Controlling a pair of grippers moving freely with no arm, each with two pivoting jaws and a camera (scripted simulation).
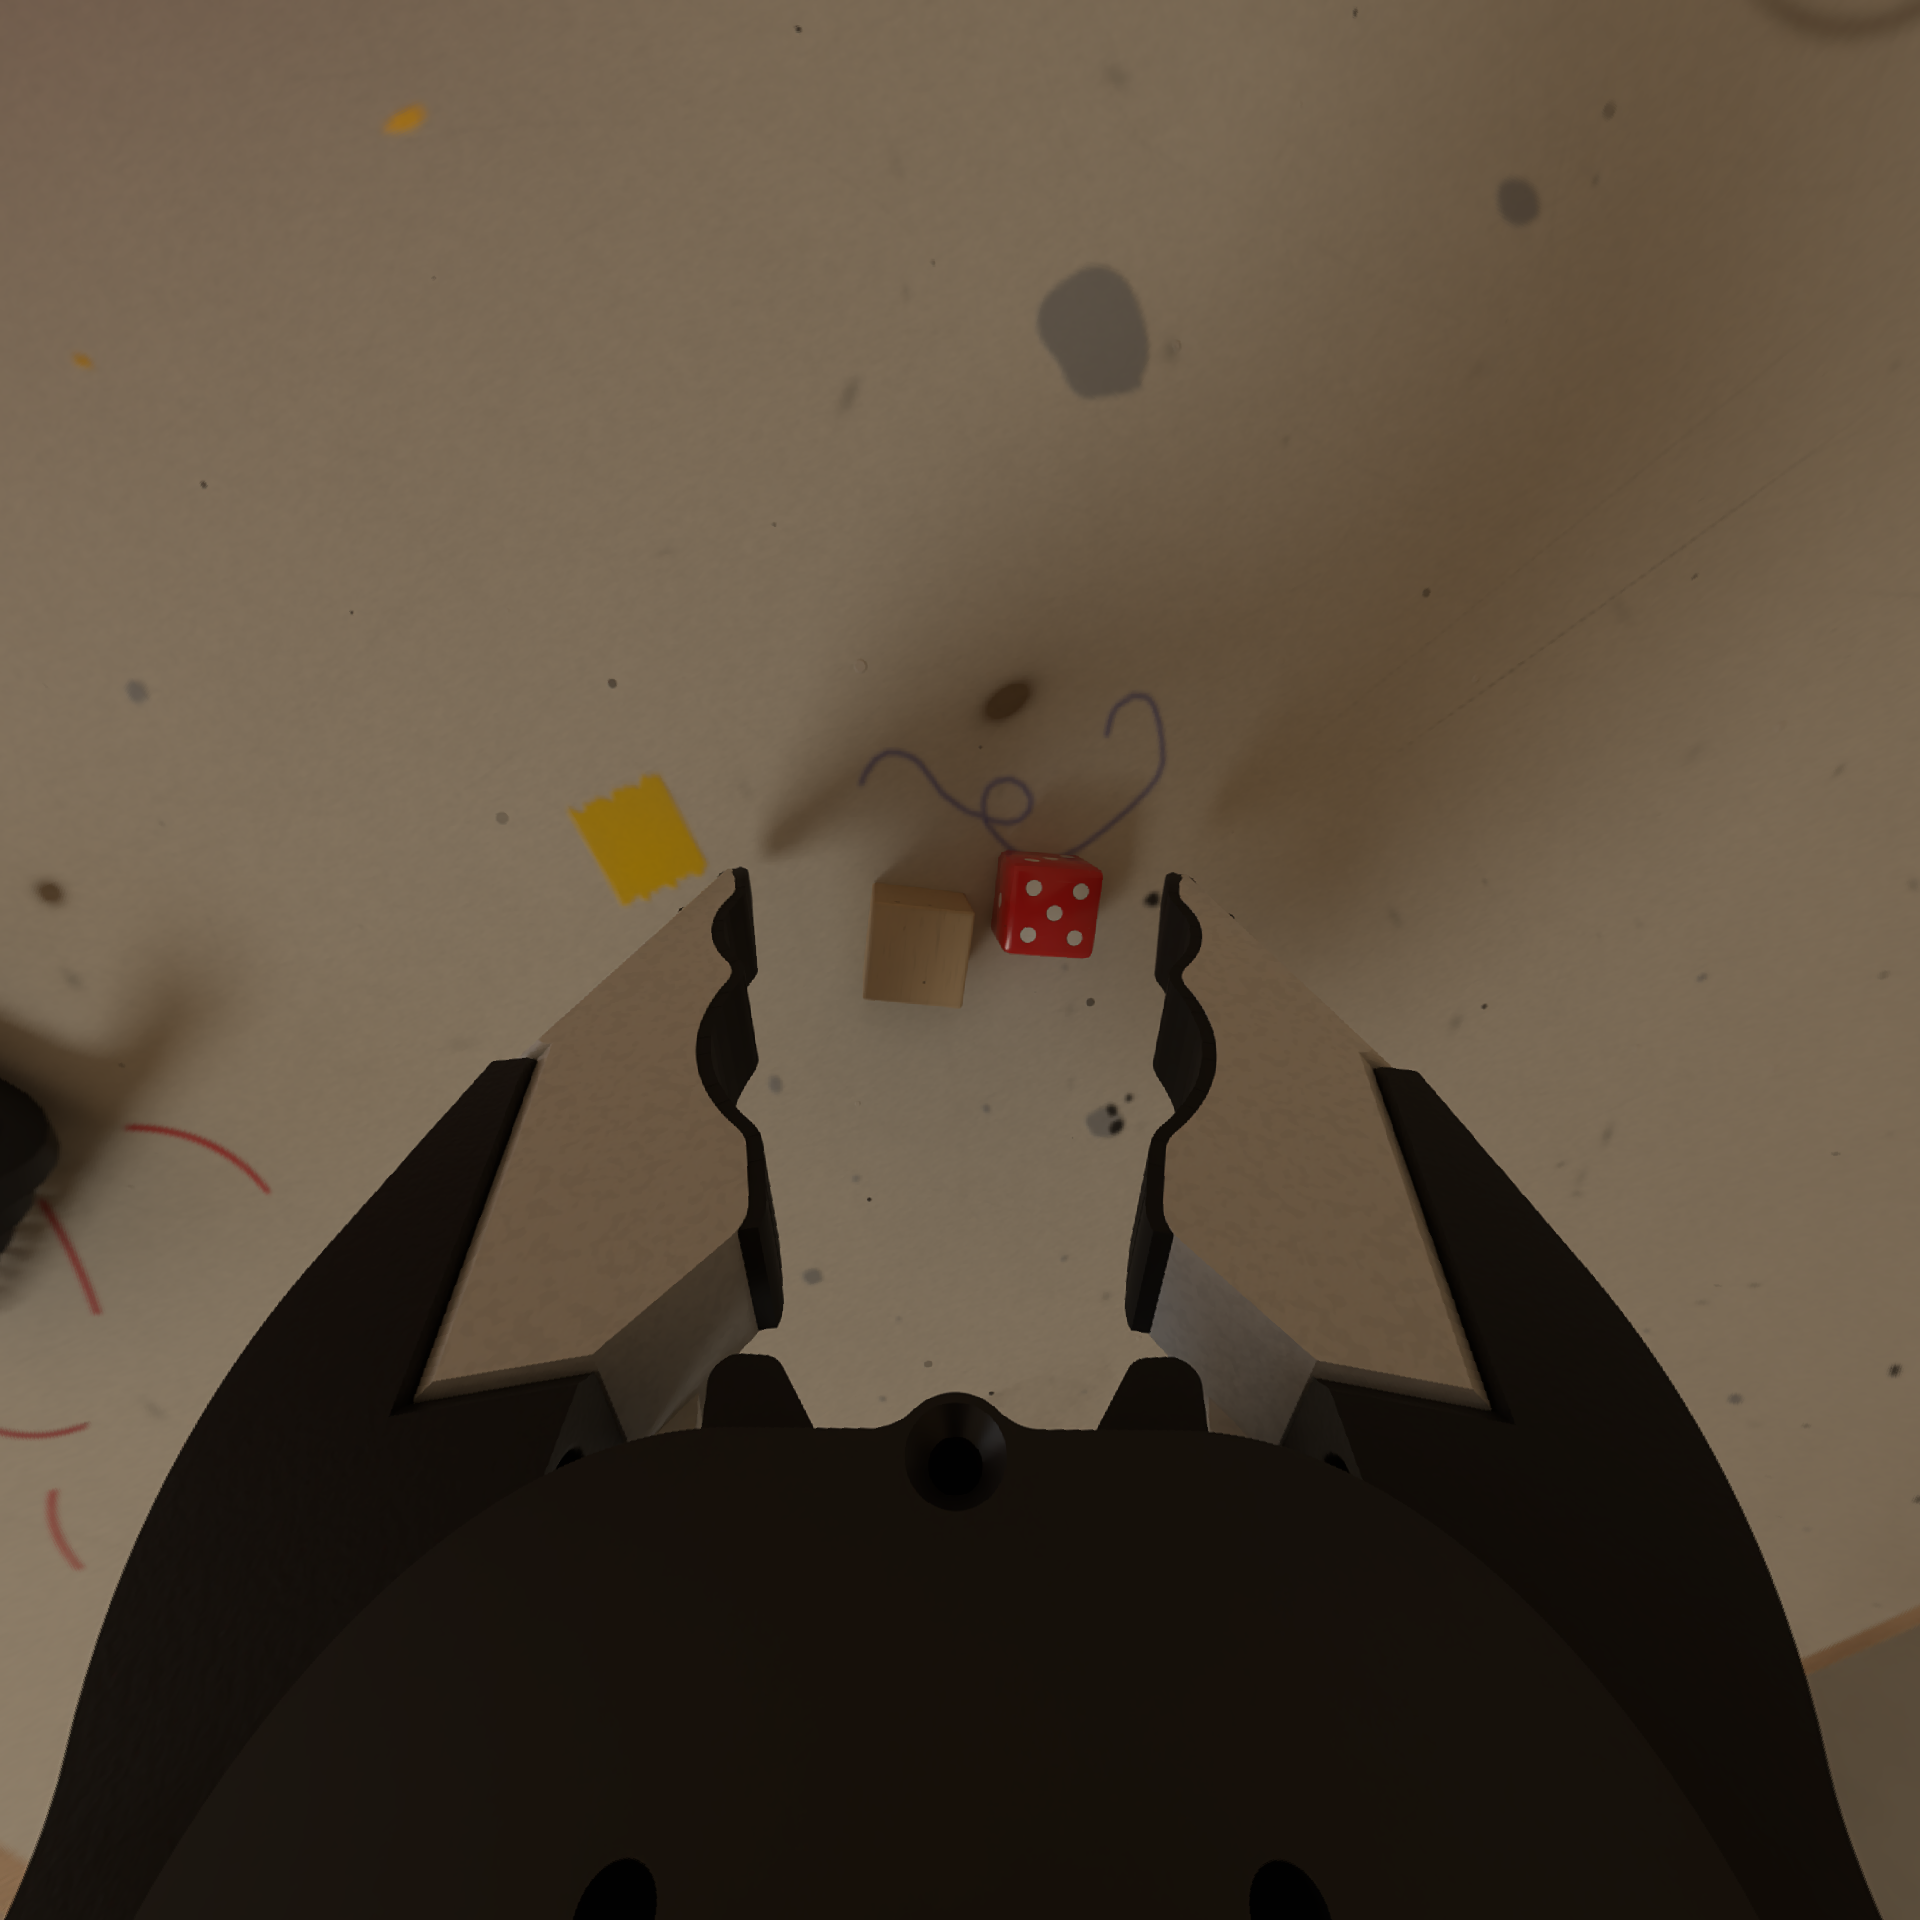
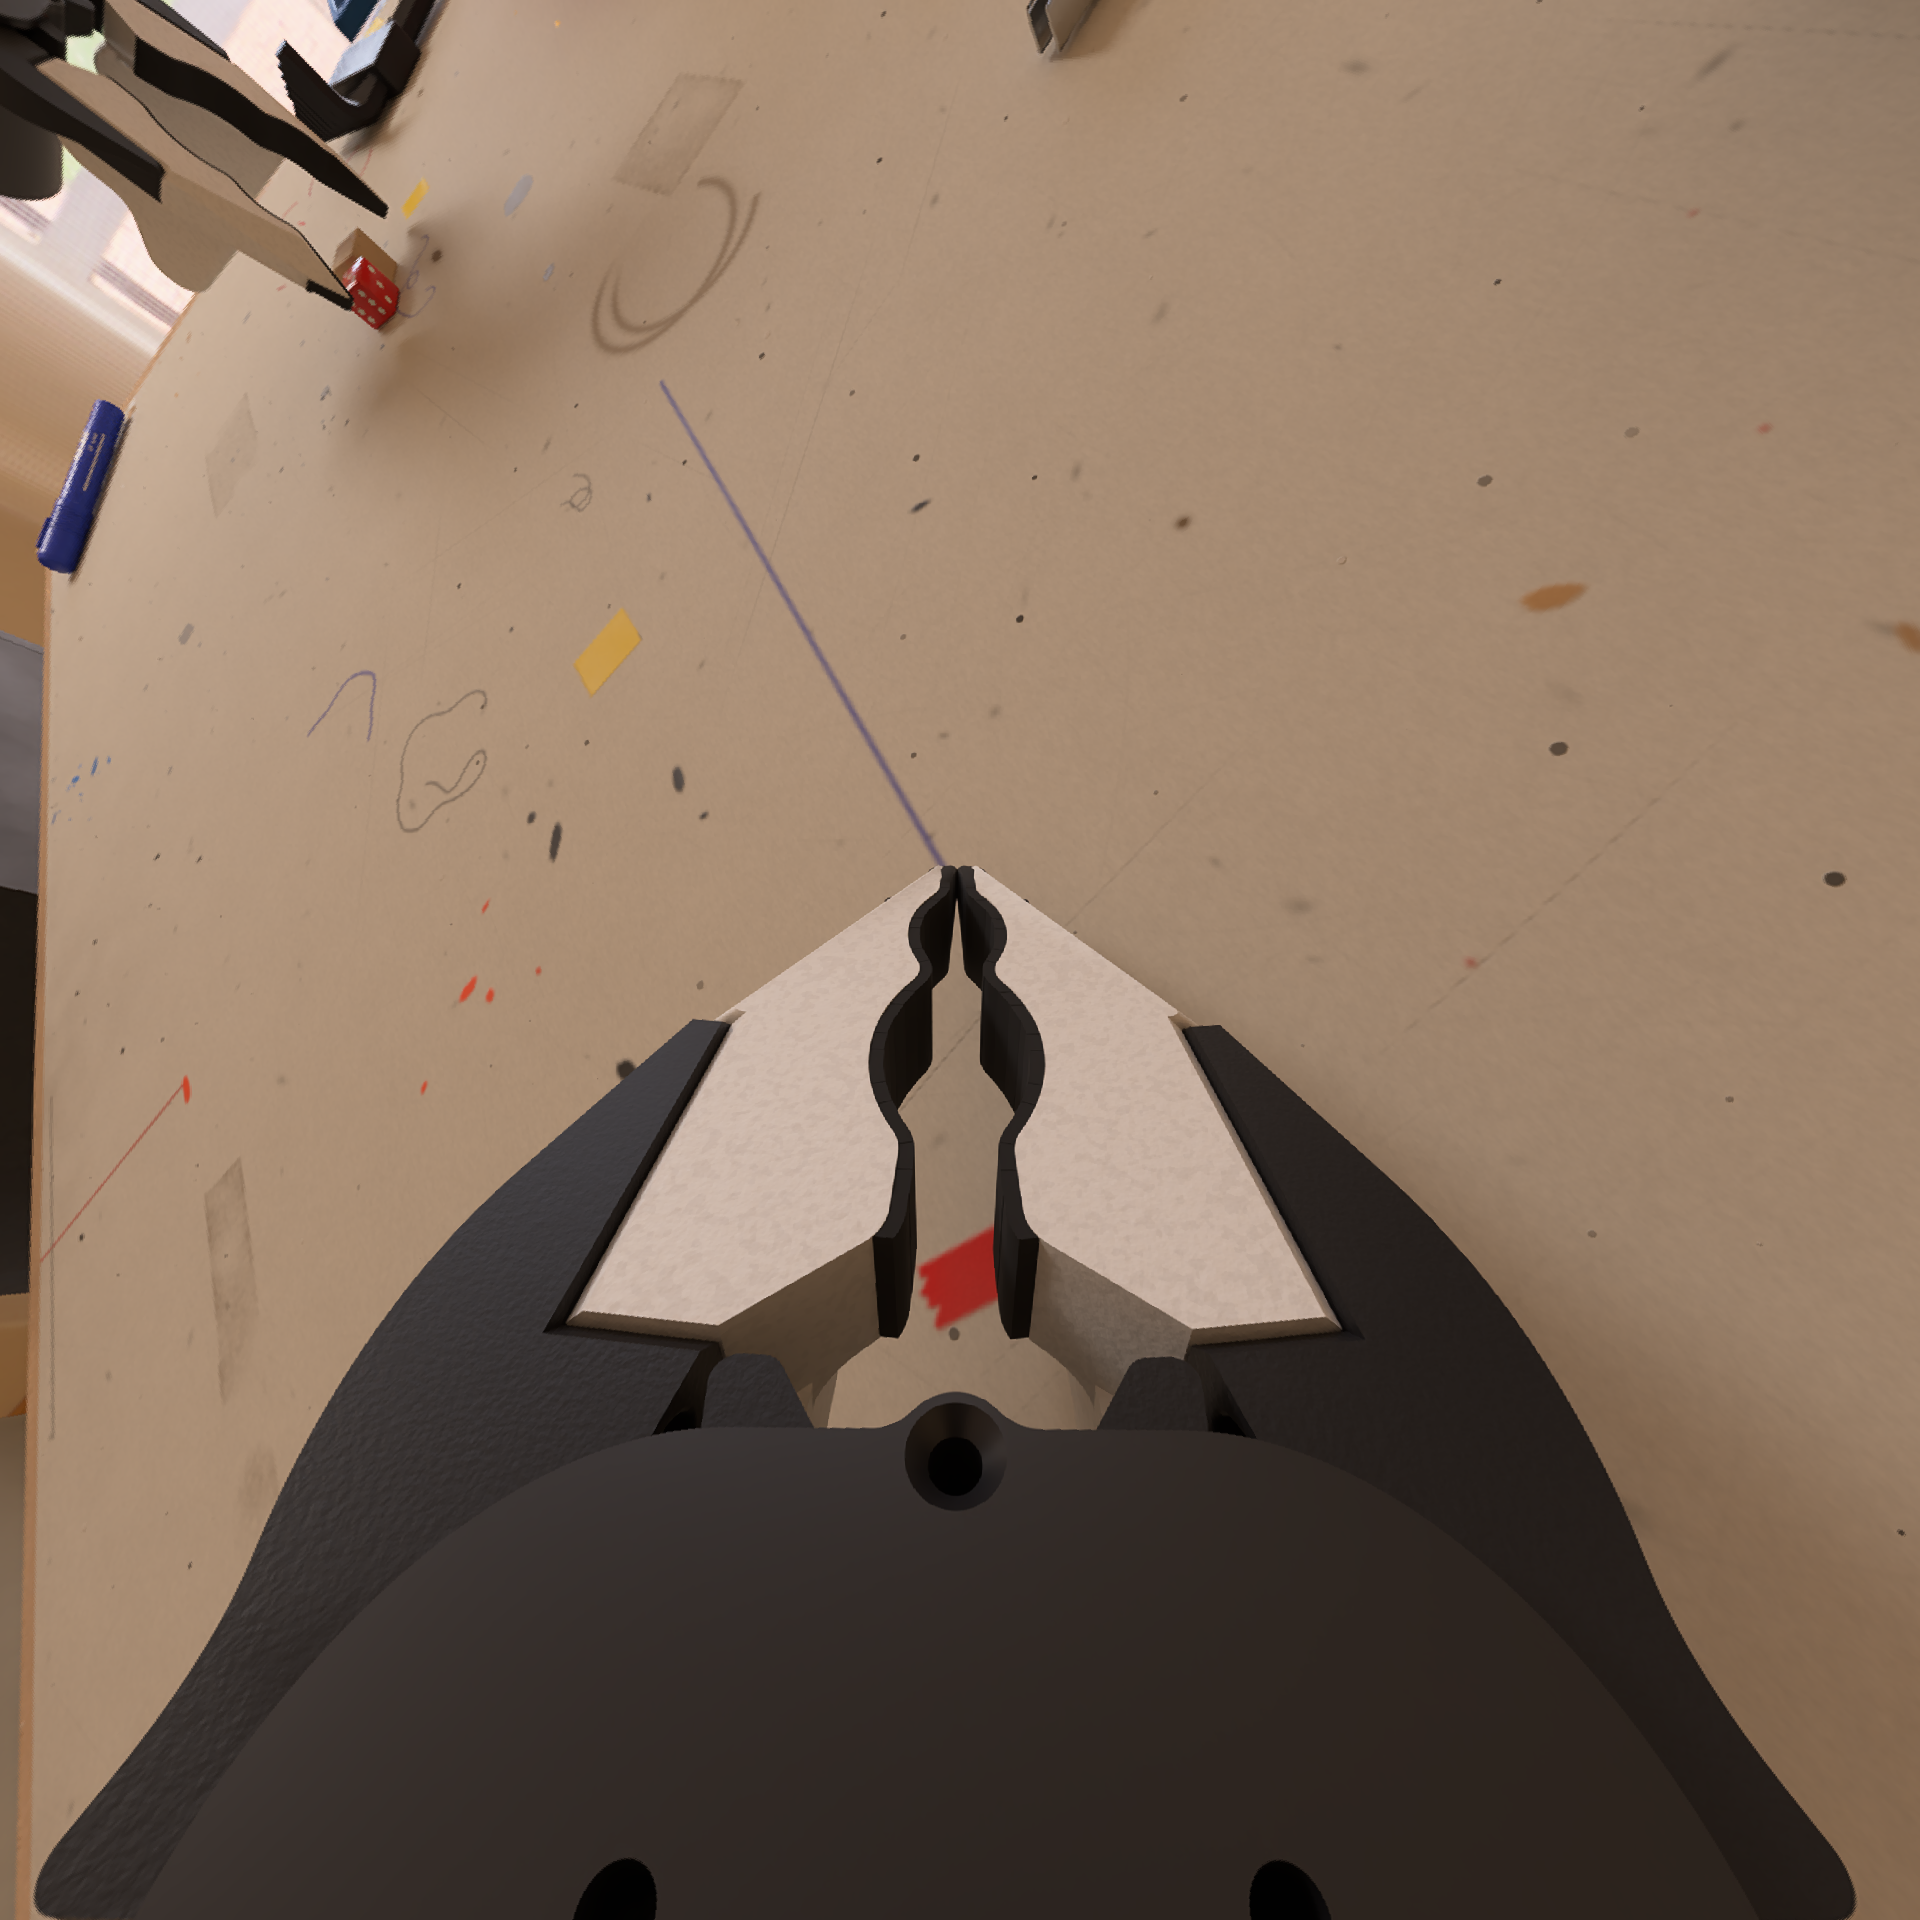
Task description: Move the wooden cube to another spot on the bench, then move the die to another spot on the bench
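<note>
A small wooden cube point(image 1: 918, 943) sits on the bench, with a red die point(image 1: 1045, 904) with white pips close on its right. My left gripper point(image 1: 956, 883) is open and empty above them, with both objects seen between its fingertips. In the right wrist view the cube point(image 2: 366, 252) and the die point(image 2: 371, 292) sit far off at the upper left, under the left gripper point(image 2: 358, 255). My right gripper point(image 2: 956, 875) is shut and empty, low over a bare part of the bench.
The bench top point(image 2: 1247, 520) is tan and stained, with pen scribbles and paint spots. A yellow tape patch point(image 1: 636, 837) lies left of the cube. A blue marker point(image 2: 81, 486) lies at the bench's left edge. A red tape patch point(image 2: 958, 1276) lies under my right gripper.
</note>
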